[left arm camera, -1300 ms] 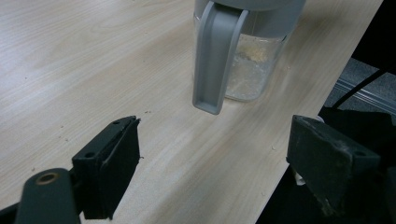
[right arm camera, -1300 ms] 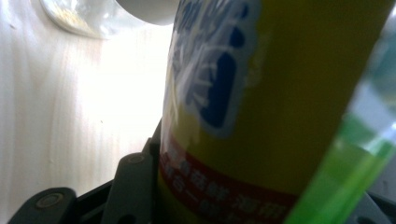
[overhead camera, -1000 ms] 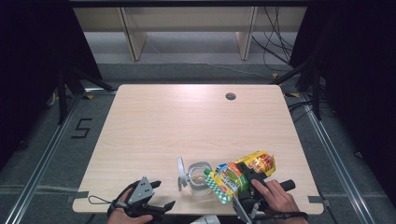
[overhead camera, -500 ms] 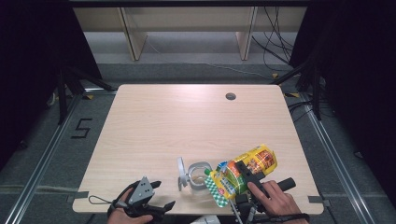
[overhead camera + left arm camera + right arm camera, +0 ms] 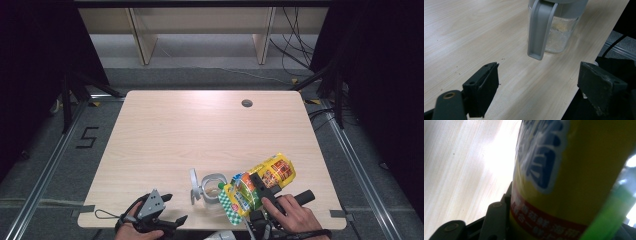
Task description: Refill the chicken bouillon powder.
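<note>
Here the right tool (image 5: pixel 255 187) pinched a yellow packet (image 5: pixel 257 185), tilted over the jar (image 5: pixel 214 184) at the surface's (image 5: pixel 200 130) near edge. Pouring wanted a slow tip, mouth above the opening. The left tool (image 5: pixel 539 92) stood spread near the handle (image 5: pixel 540 30).

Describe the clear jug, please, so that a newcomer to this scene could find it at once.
Look at the wooden table and follow its near edge to the middle. There the jug stands, just left of the yellow bag tilted in the right gripper. It alone is see-through, with a grey handle and pale grains in its bottom.
</note>
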Demonstrator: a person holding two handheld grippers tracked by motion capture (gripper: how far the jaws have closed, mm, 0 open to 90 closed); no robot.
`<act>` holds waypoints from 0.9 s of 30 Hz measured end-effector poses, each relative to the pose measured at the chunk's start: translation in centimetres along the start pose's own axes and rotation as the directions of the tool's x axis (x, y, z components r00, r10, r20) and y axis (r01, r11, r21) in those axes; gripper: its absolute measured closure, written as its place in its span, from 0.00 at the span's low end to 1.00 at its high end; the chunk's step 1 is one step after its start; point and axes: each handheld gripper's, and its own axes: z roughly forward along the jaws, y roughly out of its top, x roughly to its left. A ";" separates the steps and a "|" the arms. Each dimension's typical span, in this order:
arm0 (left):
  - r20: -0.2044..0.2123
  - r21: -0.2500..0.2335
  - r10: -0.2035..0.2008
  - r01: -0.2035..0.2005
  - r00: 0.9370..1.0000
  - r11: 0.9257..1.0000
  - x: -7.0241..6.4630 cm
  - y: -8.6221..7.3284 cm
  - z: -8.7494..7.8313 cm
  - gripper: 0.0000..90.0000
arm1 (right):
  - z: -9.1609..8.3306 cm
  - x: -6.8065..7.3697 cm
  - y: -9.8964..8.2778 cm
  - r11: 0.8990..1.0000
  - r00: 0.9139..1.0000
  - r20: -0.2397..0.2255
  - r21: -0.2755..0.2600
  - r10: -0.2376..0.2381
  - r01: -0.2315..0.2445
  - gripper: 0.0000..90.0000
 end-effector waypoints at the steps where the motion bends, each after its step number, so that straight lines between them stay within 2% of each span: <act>1: 0.000 -0.001 -0.001 0.001 1.000 1.000 0.0 0.0 0.0 0.18 | -0.1 0.0 0.0 1.000 1.000 -0.008 0.022 -0.005 0.005 0.63; 3: 0.005 -0.010 -0.004 0.004 1.000 1.000 0.0 0.0 0.1 0.18 | -0.1 0.2 0.1 1.000 1.000 -0.015 0.023 0.020 -0.020 0.63; 4: 0.004 -0.012 -0.033 0.033 0.999 0.999 -0.1 -0.1 0.1 0.18 | -0.1 0.0 0.1 0.999 1.000 -0.007 0.029 -0.022 0.022 0.63; 5: -0.003 0.000 -0.028 0.028 1.000 1.000 -0.2 -0.1 0.0 0.18 | -0.1 0.2 0.1 0.999 1.000 -0.010 0.039 0.009 -0.009 0.63; 6: -0.002 -0.003 -0.032 0.032 0.999 0.999 -0.2 -0.1 0.0 0.18 | -0.1 0.2 0.1 0.999 1.000 -0.009 0.038 -0.003 0.003 0.63; 7: -0.003 -0.003 -0.032 0.032 0.999 0.999 -0.2 -0.1 0.0 0.18 | -0.1 -0.2 0.1 0.998 0.999 -0.004 0.024 -0.054 0.054 0.63; 8: -0.003 -0.003 -0.031 0.031 1.000 1.000 -0.2 -0.1 0.0 0.18 | 0.0 -0.3 0.2 0.998 0.998 -0.003 0.019 -0.065 0.065 0.63; 9: -0.003 -0.002 -0.030 0.030 1.000 1.000 -0.2 -0.1 0.0 0.18 | -0.1 0.0 0.1 0.999 1.000 -0.007 0.033 -0.022 0.022 0.63; 10: 0.001 0.002 -0.029 0.029 1.000 1.000 -0.1 -0.1 0.0 0.18 | -0.1 -0.1 0.2 0.998 0.999 -0.004 0.028 -0.049 0.049 0.63; 12: 0.001 0.002 -0.030 0.030 1.000 1.000 -0.2 -0.1 0.1 0.18 | -0.2 -0.1 0.3 0.998 0.999 0.001 0.038 -0.055 0.055 0.63; 13: 0.001 0.002 -0.031 0.031 1.000 1.000 -0.2 -0.1 0.1 0.18 | -0.3 -0.4 0.3 0.993 0.994 0.000 0.050 -0.106 0.105 0.63; 14: 0.001 0.002 -0.030 0.030 1.000 1.000 -0.2 -0.1 0.0 0.18 | -0.3 -0.5 0.3 0.993 0.994 -0.002 0.052 -0.106 0.106 0.63; 15: 0.001 0.002 -0.030 0.030 1.000 1.000 -0.1 -0.1 0.0 0.18 | -0.2 -0.6 0.4 0.991 0.992 0.003 0.042 -0.126 0.126 0.63; 17: -0.002 -0.005 -0.033 0.033 0.999 0.999 -0.2 -0.1 0.1 0.18 | -0.2 -0.4 0.5 0.994 0.995 -0.001 0.043 -0.098 0.098 0.63; 18: -0.004 -0.002 -0.030 0.030 1.000 1.000 -0.2 -0.1 0.0 0.18 | -0.3 -0.5 0.5 0.991 0.992 0.005 0.048 -0.124 0.123 0.63; 20: 0.003 -0.004 -0.030 0.030 1.000 1.000 -0.2 -0.1 0.1 0.18 | -0.3 -0.6 0.6 0.990 0.991 0.004 0.052 -0.133 0.133 0.63; 22: 0.004 -0.004 -0.030 0.030 1.000 1.000 -0.2 -0.1 0.1 0.18 | -0.3 -0.5 0.5 0.989 0.991 0.007 0.062 -0.131 0.130 0.63; 24: 0.000 0.003 -0.028 0.028 1.000 1.000 -0.1 -0.1 0.0 0.18 | -0.2 -0.4 0.5 0.993 0.994 0.006 0.051 -0.107 0.107 0.63; 25: 0.001 0.002 -0.029 0.029 1.000 1.000 -0.1 -0.1 0.0 0.18 | -0.4 -0.5 0.4 0.992 0.995 0.001 0.067 -0.103 0.103 0.63; 26: 0.001 0.003 -0.029 0.029 1.000 1.000 -0.1 -0.1 0.0 0.18 | -0.3 -0.8 0.5 0.988 0.990 0.004 0.052 -0.143 0.142 0.64; 27: 0.001 0.002 -0.029 0.029 1.000 1.000 -0.2 -0.1 0.0 0.18 | -0.3 -0.8 0.5 0.988 0.990 0.003 0.054 -0.143 0.143 0.64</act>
